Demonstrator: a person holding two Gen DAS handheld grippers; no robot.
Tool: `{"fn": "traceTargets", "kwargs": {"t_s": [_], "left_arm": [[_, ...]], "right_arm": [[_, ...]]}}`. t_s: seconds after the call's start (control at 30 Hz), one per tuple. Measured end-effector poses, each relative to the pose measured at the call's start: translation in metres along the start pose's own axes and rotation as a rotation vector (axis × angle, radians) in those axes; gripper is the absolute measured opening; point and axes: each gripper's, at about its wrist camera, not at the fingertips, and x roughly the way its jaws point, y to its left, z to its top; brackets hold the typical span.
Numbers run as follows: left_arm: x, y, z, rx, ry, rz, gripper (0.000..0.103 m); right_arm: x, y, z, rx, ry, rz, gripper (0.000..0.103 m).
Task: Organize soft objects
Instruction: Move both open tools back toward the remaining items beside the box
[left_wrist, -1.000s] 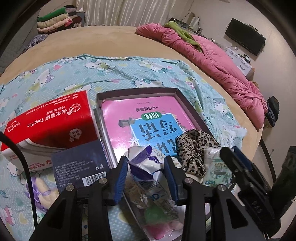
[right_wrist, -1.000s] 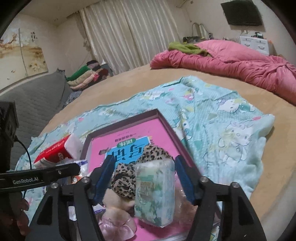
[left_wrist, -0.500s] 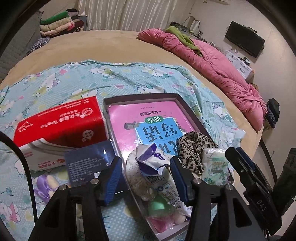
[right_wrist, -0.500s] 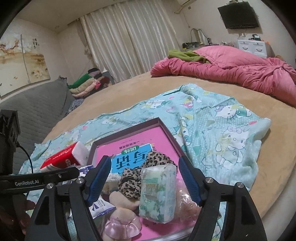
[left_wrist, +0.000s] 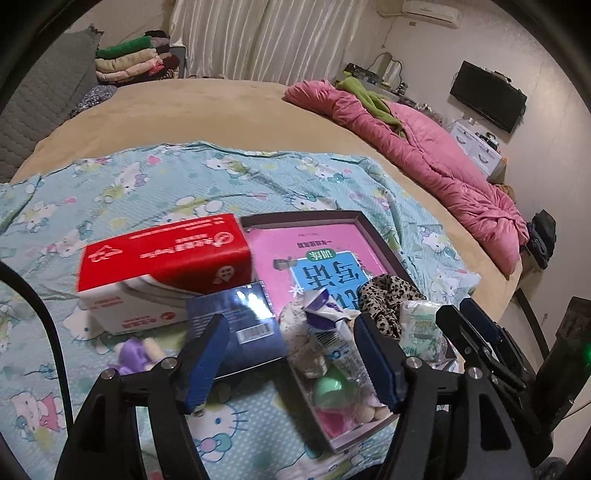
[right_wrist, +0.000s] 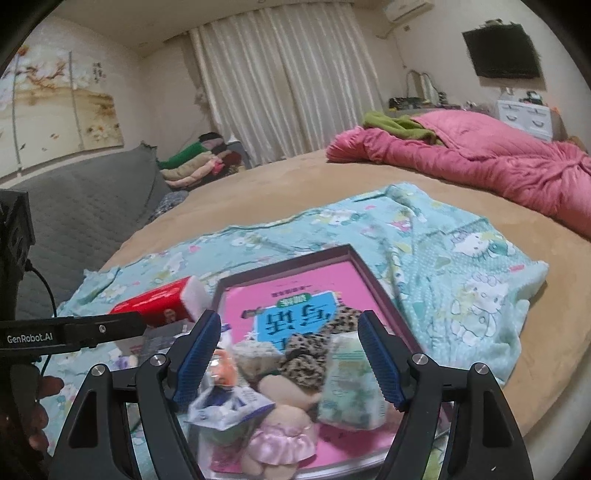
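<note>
A shallow dark box (left_wrist: 382, 240) (right_wrist: 384, 291) with a pink book in its bottom lies on the Hello Kitty sheet. Its near end holds a leopard scrunchie (left_wrist: 388, 295) (right_wrist: 314, 354), a green-white tissue pack (left_wrist: 421, 328) (right_wrist: 351, 387), a crumpled purple-white pouch (left_wrist: 328, 325) (right_wrist: 229, 406), a green ball (left_wrist: 332, 387) and a small pink-skirted doll (right_wrist: 280, 439). My left gripper (left_wrist: 291, 365) is open and empty above the box's near left corner. My right gripper (right_wrist: 288, 362) is open and empty above the pile. Neither touches anything.
A red tissue box (left_wrist: 166, 266) (right_wrist: 159, 306) and a dark blue box (left_wrist: 240, 325) lie left of the dark box. A purple soft toy (left_wrist: 136, 354) lies beside them. A pink quilt (left_wrist: 424, 155) covers the bed's far right. Folded clothes (left_wrist: 129, 62) are stacked far back.
Both grippers have pulled back and up from the pile. Both sets of jaws have opened wider. The things in the box have not moved.
</note>
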Motion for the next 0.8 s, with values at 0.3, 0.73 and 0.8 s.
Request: {"fn": "traceTargets", "kwargs": {"t_s": [0.3, 0.73, 0.8], "left_arm": [[-0.028, 0.038, -0.008, -0.050, -0.021, 0.036, 0.072], [-0.053, 0.117, -0.018, -0.157, -0.004, 0.096, 0.072], [-0.049, 0.125, -0.021, -0.166, 0.011, 0.098, 0.072]], "right_arm": [[-0.009, 0.048, 0.000, -0.094, 0.007, 0.085, 0.078], [-0.007, 0.125, -0.017, -0.313, 0.053, 0.219, 0.078], [-0.004, 0.138, -0.024, -0.355, 0.075, 0.243, 0.078]]}}
